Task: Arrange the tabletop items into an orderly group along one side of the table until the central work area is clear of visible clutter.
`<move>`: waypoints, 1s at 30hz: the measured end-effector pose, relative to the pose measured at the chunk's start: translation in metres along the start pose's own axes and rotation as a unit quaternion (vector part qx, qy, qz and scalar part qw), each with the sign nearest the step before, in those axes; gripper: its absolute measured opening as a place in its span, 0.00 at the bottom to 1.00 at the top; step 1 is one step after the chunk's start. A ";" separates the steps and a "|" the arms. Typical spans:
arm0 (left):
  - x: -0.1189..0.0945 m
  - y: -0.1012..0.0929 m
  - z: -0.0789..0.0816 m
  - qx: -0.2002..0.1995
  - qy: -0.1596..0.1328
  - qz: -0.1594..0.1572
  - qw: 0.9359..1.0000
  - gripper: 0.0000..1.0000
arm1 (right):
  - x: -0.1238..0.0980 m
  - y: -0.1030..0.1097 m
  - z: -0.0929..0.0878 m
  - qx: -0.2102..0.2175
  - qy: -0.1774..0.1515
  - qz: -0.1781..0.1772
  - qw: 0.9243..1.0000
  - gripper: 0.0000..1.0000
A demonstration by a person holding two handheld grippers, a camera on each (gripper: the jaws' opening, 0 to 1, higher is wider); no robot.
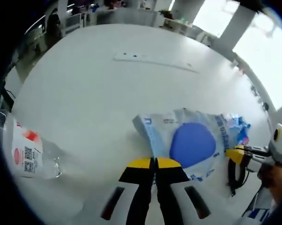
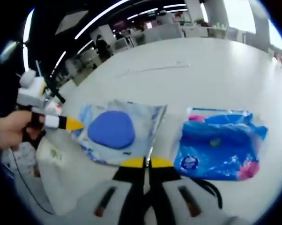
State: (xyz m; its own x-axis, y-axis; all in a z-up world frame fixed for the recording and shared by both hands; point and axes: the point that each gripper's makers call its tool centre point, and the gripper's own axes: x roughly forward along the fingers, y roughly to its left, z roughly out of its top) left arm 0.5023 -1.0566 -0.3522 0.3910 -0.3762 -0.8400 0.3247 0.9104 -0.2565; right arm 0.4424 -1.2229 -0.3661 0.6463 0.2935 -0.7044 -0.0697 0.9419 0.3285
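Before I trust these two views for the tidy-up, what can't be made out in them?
- Left gripper view: the clear bottle is cut off by the dark rim; its label text is too small to read.
- Left gripper view: the wipes pack's near edge sits behind the left gripper.
- Right gripper view: print on the blue tissue pack is blurred.
- Right gripper view: the long flat strip far off is too faint to identify.

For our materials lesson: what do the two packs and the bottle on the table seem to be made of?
Wipes pack with the blue oval: soft plastic film, probably; it looks glossy and crinkled.
Blue tissue pack: likely thin shiny plastic wrap, with creases and glare.
Bottle: clear plastic, apparently; see-through body with a printed label.
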 end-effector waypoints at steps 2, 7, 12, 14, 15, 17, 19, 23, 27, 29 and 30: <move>0.000 0.000 -0.001 0.001 0.001 0.001 1.000 0.00 | 0.000 0.000 0.000 0.002 0.000 0.000 1.000 0.00; 0.001 0.001 -0.003 -0.005 0.002 0.002 1.000 0.00 | 0.000 0.000 -0.002 0.009 0.003 0.000 1.000 0.00; 0.001 0.001 -0.004 -0.010 0.001 0.001 1.000 0.00 | 0.001 -0.001 -0.001 0.012 0.003 0.000 1.000 0.00; 0.001 0.001 -0.004 -0.010 0.001 0.001 1.000 0.00 | 0.001 -0.001 -0.001 0.014 0.003 0.000 1.000 0.00; 0.001 0.001 -0.004 -0.010 0.001 0.001 1.000 0.00 | 0.001 -0.002 -0.001 0.015 0.002 -0.001 1.000 0.00; 0.001 0.002 -0.005 -0.012 0.001 0.001 1.000 0.00 | 0.001 -0.002 -0.002 0.015 0.003 -0.001 1.000 0.00; 0.001 0.002 -0.005 -0.015 0.000 0.000 1.000 0.00 | 0.002 -0.002 -0.002 0.018 0.003 0.000 1.000 0.00; 0.001 0.002 -0.005 -0.013 0.000 0.001 1.000 0.00 | 0.002 -0.001 -0.002 0.022 0.002 0.001 1.000 0.00; 0.002 0.003 -0.006 -0.014 0.000 0.001 1.000 0.00 | 0.002 -0.001 -0.003 0.023 0.001 0.001 1.000 0.00; 0.002 0.003 -0.006 -0.016 0.000 0.001 1.000 0.00 | 0.002 -0.001 -0.003 0.023 0.001 0.001 1.000 0.00; 0.002 0.003 -0.006 -0.017 0.000 0.001 1.000 0.00 | 0.002 -0.001 -0.003 0.023 0.001 0.001 1.000 0.00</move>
State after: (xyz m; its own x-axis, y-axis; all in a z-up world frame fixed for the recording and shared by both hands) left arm 0.4989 -1.0535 -0.3575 0.3912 -0.3734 -0.8411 0.2942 0.9168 -0.2702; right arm 0.4418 -1.2228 -0.3694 0.6447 0.2962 -0.7048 -0.0369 0.9329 0.3583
